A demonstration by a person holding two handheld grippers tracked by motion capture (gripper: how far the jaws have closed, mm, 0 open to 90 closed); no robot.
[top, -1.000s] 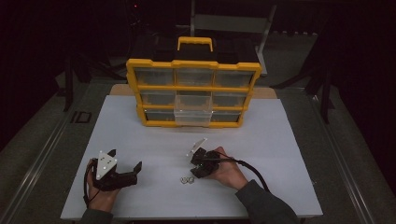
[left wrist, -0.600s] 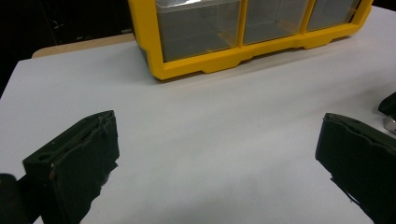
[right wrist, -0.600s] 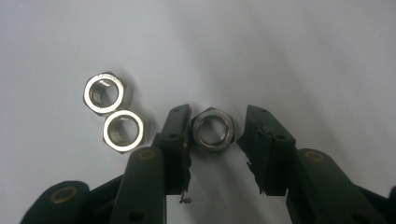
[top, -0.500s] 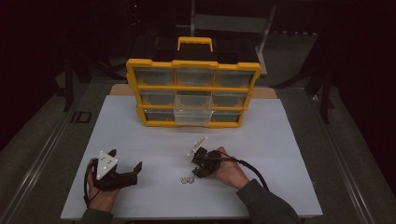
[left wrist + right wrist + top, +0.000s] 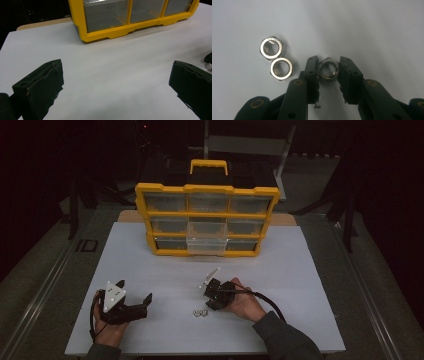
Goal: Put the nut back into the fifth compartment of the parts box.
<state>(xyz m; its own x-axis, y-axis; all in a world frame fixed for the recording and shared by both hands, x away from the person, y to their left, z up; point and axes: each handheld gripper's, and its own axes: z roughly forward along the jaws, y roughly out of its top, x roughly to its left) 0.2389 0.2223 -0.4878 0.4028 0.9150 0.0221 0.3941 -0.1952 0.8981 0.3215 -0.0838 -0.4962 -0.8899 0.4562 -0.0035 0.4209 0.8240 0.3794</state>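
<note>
The right hand-held gripper (image 5: 328, 71) pinches a steel hex nut (image 5: 329, 69) flat between its jaws, low over the white tabletop (image 5: 300, 270). Compared with a second ago it has barely shifted, so the grasp seems just settled and lifting looks next. Two more nuts (image 5: 276, 58) lie touching each other just left of it. The right hand (image 5: 245, 301) tilts downward. At near left, the left hand-held gripper (image 5: 142, 304) rests wide and empty. The yellow drawer organizer (image 5: 207, 220) stands far off.

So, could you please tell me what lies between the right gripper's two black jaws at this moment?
A silver metal hex nut sits clamped between the jaws of the right gripper, seen in the right gripper view; two more hex nuts lie touching each other on the white table beside it.
</note>
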